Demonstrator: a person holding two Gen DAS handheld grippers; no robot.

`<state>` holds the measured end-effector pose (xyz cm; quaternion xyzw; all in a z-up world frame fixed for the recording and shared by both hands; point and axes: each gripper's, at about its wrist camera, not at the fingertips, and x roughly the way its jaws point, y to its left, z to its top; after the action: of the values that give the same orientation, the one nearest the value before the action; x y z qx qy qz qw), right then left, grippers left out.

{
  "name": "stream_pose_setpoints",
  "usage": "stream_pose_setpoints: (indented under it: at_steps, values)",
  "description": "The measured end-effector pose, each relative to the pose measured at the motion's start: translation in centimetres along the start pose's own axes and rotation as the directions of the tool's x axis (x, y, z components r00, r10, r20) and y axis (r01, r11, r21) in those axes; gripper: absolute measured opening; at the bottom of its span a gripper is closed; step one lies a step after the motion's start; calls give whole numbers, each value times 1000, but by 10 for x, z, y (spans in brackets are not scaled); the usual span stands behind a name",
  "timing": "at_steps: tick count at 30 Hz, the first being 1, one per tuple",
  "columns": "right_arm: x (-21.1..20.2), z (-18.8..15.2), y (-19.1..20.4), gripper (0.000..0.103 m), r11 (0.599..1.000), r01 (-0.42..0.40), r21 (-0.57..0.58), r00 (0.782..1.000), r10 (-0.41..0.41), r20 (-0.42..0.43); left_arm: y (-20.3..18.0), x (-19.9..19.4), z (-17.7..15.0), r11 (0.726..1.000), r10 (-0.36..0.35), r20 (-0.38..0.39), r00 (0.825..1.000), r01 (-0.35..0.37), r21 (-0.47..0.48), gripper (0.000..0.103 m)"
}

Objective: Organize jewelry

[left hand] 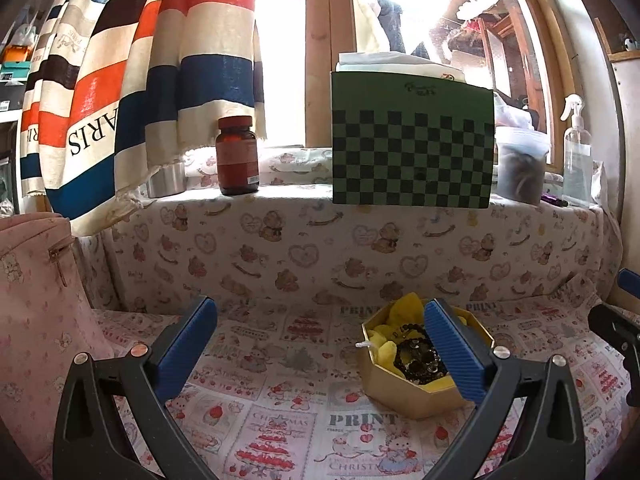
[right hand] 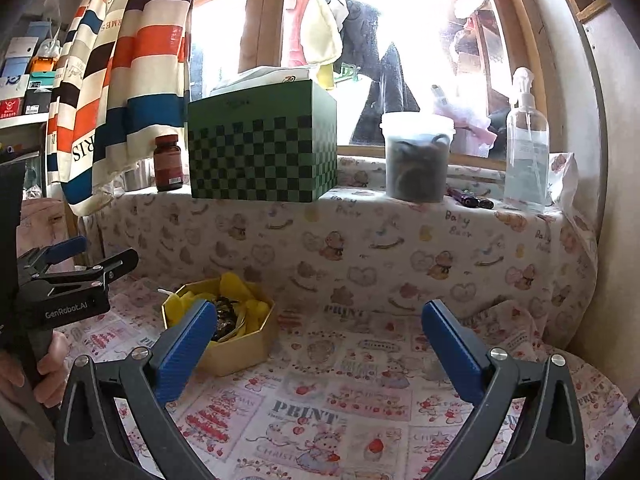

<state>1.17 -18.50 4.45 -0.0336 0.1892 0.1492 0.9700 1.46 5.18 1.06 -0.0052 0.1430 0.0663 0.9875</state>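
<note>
While jaws gape, jewelry box [left hand: 404, 390] [right hand: 240, 354] sits beside (untouched).

Blue finger [left hand: 452, 350] hides part of bead jewelry [left hand: 416, 356]; count unclear.

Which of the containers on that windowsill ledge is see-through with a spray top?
The tall clear spray bottle at the ledge's far right; the brown jar and grey tub have plain lids.
</note>
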Motion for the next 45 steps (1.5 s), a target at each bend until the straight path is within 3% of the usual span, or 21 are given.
stream_pose_setpoints:
  at_steps: [14,45]
  values:
    - [2,0,-2,103,1000,13,2,1000,-13,-5,-10,-3,0,998,-52,-2,999,52,46,103]
    - [5,-2,-5,103,1000,20,5,1000,-20,-16,-10,-2,-1,998,-49,-9,999,50,49,103]
